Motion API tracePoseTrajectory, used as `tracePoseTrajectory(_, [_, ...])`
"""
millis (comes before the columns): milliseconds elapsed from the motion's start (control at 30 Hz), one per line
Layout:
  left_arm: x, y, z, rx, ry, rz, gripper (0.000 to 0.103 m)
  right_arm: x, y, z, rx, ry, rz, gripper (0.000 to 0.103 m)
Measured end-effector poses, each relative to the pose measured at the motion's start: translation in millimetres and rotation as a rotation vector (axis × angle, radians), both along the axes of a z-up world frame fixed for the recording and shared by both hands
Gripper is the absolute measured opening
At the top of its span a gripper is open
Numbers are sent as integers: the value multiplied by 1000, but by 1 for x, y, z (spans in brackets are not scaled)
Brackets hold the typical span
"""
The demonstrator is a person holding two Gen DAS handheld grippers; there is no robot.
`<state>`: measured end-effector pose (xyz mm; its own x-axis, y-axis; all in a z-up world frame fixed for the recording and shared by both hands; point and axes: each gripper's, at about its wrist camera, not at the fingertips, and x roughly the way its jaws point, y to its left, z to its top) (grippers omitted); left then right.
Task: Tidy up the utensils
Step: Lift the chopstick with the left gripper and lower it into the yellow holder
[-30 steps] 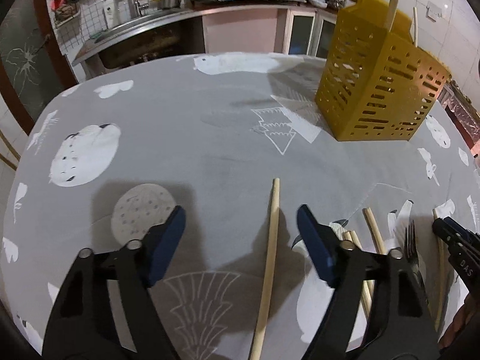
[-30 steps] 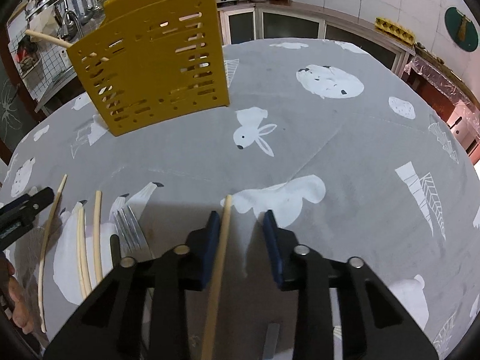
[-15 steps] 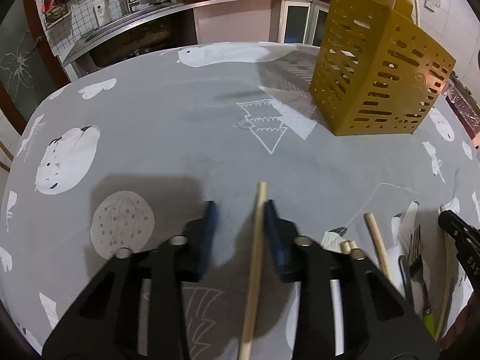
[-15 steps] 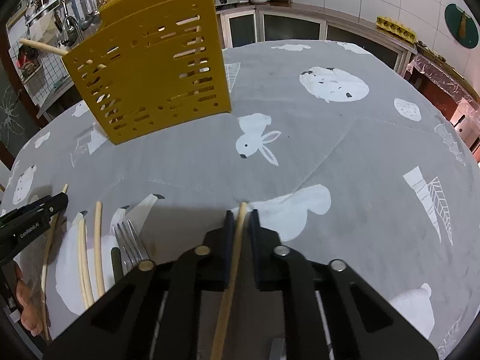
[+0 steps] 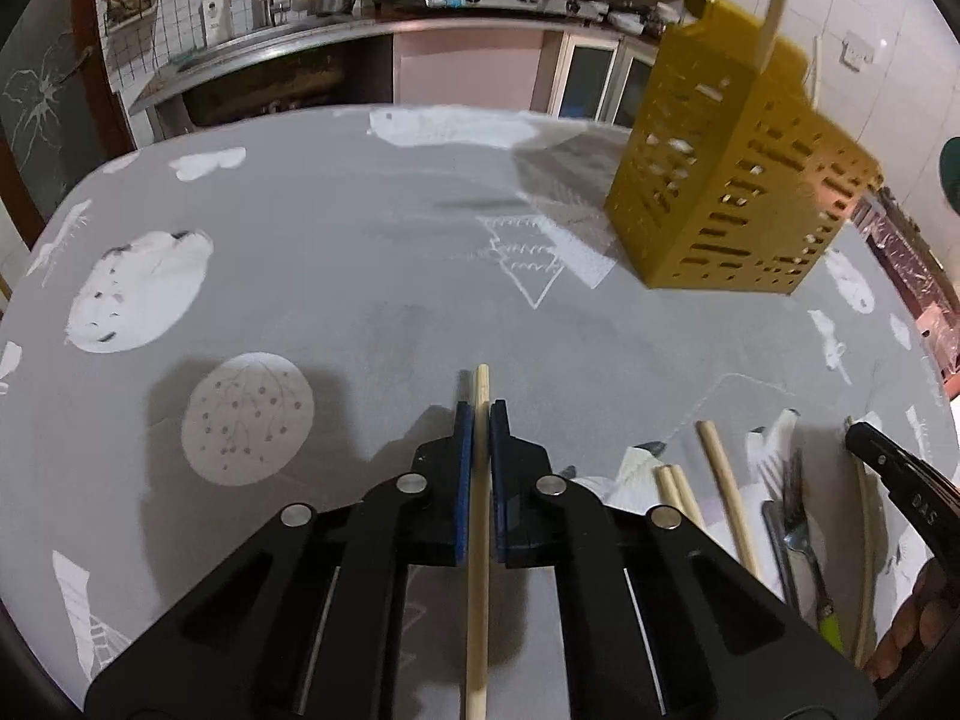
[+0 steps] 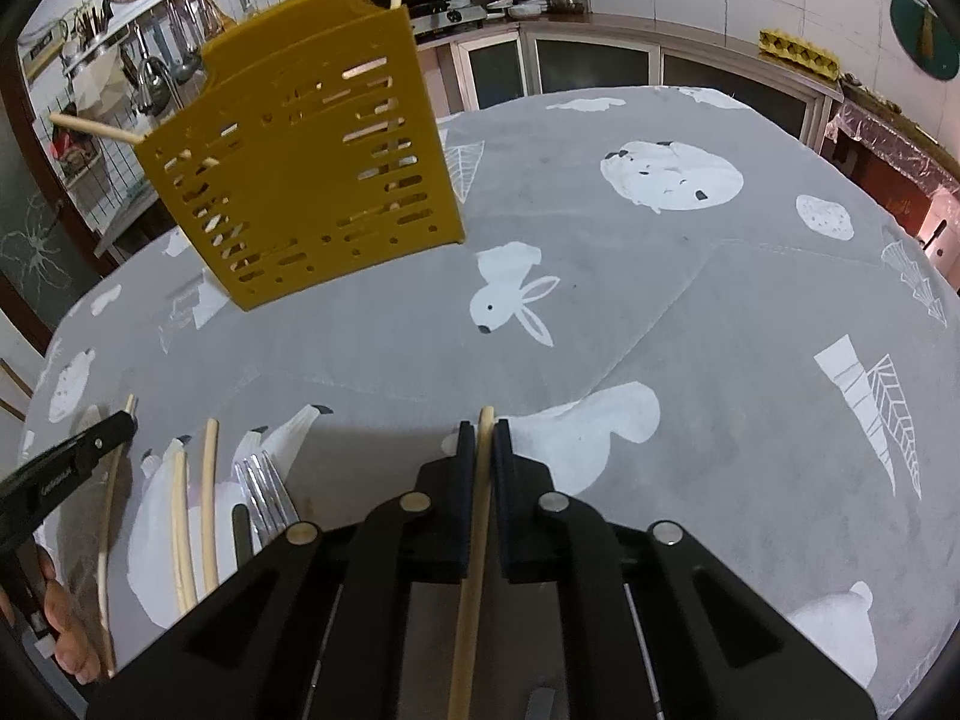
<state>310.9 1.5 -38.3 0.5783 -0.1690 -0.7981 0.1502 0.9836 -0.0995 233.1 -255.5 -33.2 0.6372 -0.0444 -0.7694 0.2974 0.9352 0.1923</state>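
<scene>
My left gripper [image 5: 477, 414] is shut on a pale wooden chopstick [image 5: 478, 540] that runs back between its blue pads, above the grey tablecloth. My right gripper [image 6: 482, 433] is shut on another chopstick [image 6: 474, 558], also raised. A yellow slotted utensil holder [image 5: 744, 192] stands at the far right in the left wrist view and far left in the right wrist view [image 6: 300, 180], with chopsticks poking out of it. Loose chopsticks [image 6: 207, 510] and a fork [image 6: 264, 492] lie on the cloth between the grippers.
The round table carries a grey cloth with white prints [image 6: 660, 276]. Kitchen counter, sink and cabinets [image 5: 360, 42] stand behind it. The right gripper's side shows at the left wrist view's right edge [image 5: 900, 480].
Both grippers closed onto their chopsticks: the left went from wide open to shut, the right from part open to shut. Both have lifted a little off the cloth.
</scene>
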Motion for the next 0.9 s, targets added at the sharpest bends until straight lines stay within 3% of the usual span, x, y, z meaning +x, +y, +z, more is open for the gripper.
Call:
tracePoseTrajectory(400, [-49,14,76,-82,-240,34,4,-22,-20,61,9,-196,3,6])
tracePoseTrajectory(633, [-80,7,117,-73,-368,34,4,-32,-26,96,-23,-339,41,6])
tracePoseTrajectory(900, [-103,-15,140,-43,-467,12,4,-44,-33,121,-65,-450,76,6])
